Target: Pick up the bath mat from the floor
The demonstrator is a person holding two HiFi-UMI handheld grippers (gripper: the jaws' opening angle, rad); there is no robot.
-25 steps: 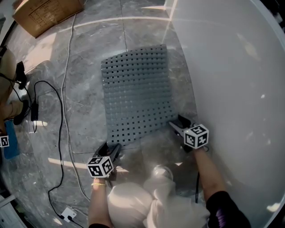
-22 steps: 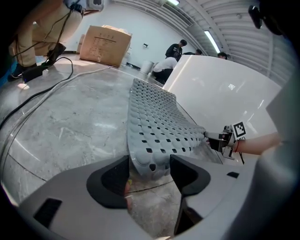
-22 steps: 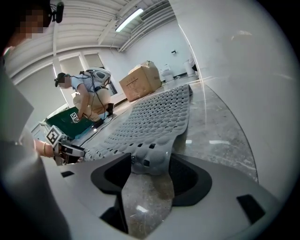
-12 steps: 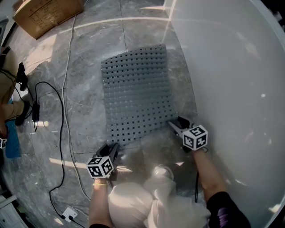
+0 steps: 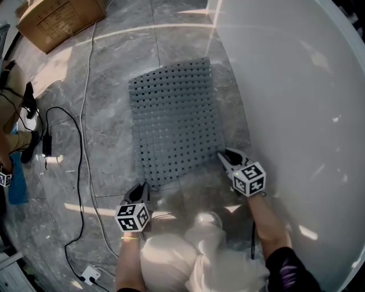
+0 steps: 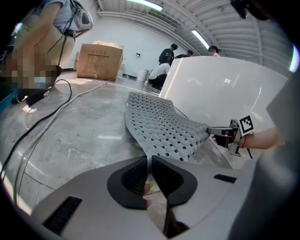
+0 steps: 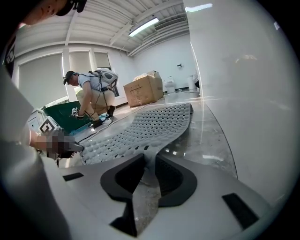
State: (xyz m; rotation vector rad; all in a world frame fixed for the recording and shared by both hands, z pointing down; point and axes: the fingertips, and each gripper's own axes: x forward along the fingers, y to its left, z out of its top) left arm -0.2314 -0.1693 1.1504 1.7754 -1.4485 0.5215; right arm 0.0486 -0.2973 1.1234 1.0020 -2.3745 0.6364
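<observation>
The grey perforated bath mat point(image 5: 171, 117) lies on the marble floor beside the tub. My left gripper point(image 5: 140, 190) is at its near left corner and my right gripper point(image 5: 226, 158) at its near right corner. In the left gripper view the jaws are closing and pinch the mat point(image 6: 164, 124) by its corner at the left gripper point(image 6: 149, 161). The right gripper point(image 6: 221, 133) holds the other corner slightly raised. In the right gripper view the right gripper point(image 7: 151, 157) is closing its jaws on the edge of the mat point(image 7: 145, 124).
A white bathtub point(image 5: 296, 85) curves along the right side, close to the mat. Cables point(image 5: 80, 142) run over the floor at the left, ending at a power strip point(image 5: 88, 275). A cardboard box point(image 5: 57, 17) stands at the far left. A crouching person point(image 5: 11, 108) is at the left edge.
Both grippers' jaws have narrowed onto the mat's near corners. The left gripper has edged forward to the corner. The mat has stayed in place.
</observation>
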